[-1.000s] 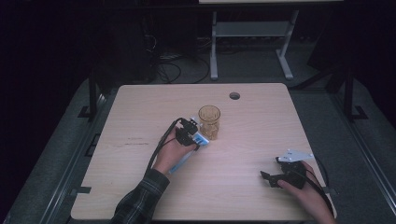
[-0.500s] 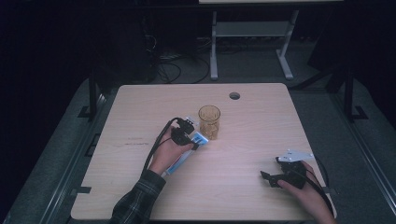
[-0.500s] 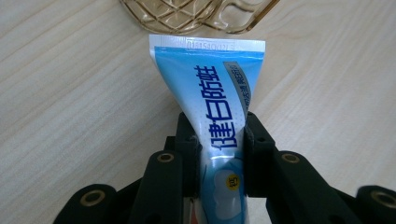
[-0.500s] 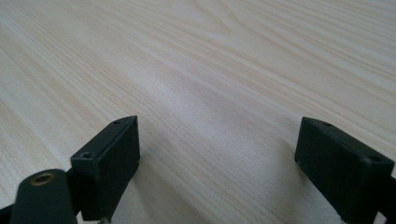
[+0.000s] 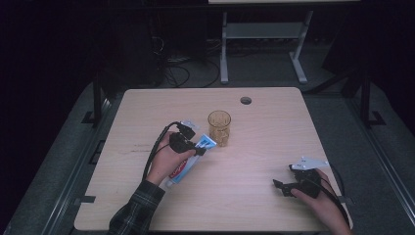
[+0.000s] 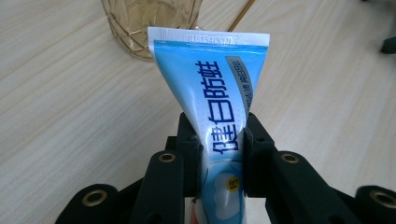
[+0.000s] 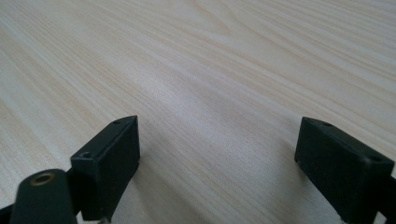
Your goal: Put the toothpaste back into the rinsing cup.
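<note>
Left gripper [image 5: 188,142]: jaws clamped on the tube's middle.
Tube [image 6: 212,93]: blue toothpaste tube held over the table [image 5: 254,196], crimped end toward the glass.
Glass [image 5: 219,127]: amber, upright, just beyond the tube.
Right gripper [image 5: 288,183]: jaws wide apart, low over bare wood, well apart from the glass.

One toothpaste tube [image 5: 190,160] and one amber glass [image 5: 219,127] are counted on one wooden table [image 5: 254,196]; two grippers are counted, both nearer than the glass.
</note>
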Demonstrator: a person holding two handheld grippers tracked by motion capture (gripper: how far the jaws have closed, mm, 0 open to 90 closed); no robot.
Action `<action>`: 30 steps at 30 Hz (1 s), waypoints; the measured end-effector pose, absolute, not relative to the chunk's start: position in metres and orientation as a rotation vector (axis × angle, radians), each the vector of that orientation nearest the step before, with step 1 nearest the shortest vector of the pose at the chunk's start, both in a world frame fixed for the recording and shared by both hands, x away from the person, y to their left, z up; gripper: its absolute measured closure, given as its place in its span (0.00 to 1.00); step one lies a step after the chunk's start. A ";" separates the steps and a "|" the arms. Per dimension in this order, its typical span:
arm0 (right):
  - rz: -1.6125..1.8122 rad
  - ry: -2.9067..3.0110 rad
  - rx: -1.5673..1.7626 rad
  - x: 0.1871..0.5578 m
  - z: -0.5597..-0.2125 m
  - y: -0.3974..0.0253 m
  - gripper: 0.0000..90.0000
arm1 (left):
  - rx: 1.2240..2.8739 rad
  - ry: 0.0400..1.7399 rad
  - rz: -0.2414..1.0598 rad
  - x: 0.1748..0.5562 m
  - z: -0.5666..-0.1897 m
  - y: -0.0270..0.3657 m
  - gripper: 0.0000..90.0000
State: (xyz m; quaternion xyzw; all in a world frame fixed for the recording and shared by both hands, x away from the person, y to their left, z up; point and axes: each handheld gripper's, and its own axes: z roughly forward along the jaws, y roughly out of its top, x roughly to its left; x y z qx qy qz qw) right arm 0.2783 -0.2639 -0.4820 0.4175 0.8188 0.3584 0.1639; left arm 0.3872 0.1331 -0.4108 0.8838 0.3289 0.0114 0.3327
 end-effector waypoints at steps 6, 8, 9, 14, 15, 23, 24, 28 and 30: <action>1.022 2.334 1.191 0.278 -0.482 -0.264 0.15 | 2.261 0.824 0.034 0.384 -0.404 0.140 0.82; 1.022 2.334 1.191 0.278 -0.482 -0.264 0.15 | 2.222 0.816 0.028 0.383 -0.399 0.146 0.82; 1.022 2.334 1.191 0.278 -0.482 -0.264 0.15 | 2.211 0.811 0.024 0.383 -0.398 0.148 0.82; 1.022 2.334 1.190 0.278 -0.482 -0.264 0.15 | 2.163 0.790 0.007 0.382 -0.391 0.158 0.82; 1.022 2.334 1.191 0.278 -0.482 -0.264 0.15 | 2.155 0.780 0.010 0.381 -0.390 0.160 0.82; 1.026 2.335 1.191 0.278 -0.482 -0.264 0.15 | 2.094 0.722 0.014 0.382 -0.386 0.169 0.81; 1.026 2.335 1.191 0.278 -0.482 -0.264 0.15 | 2.084 0.712 0.021 0.382 -0.385 0.170 0.81; 1.023 2.334 1.190 0.278 -0.482 -0.264 0.15 | 2.060 0.684 0.047 0.382 -0.384 0.171 0.81; 1.021 2.335 1.194 0.278 -0.482 -0.264 0.15 | 2.057 0.668 0.054 0.382 -0.384 0.170 0.81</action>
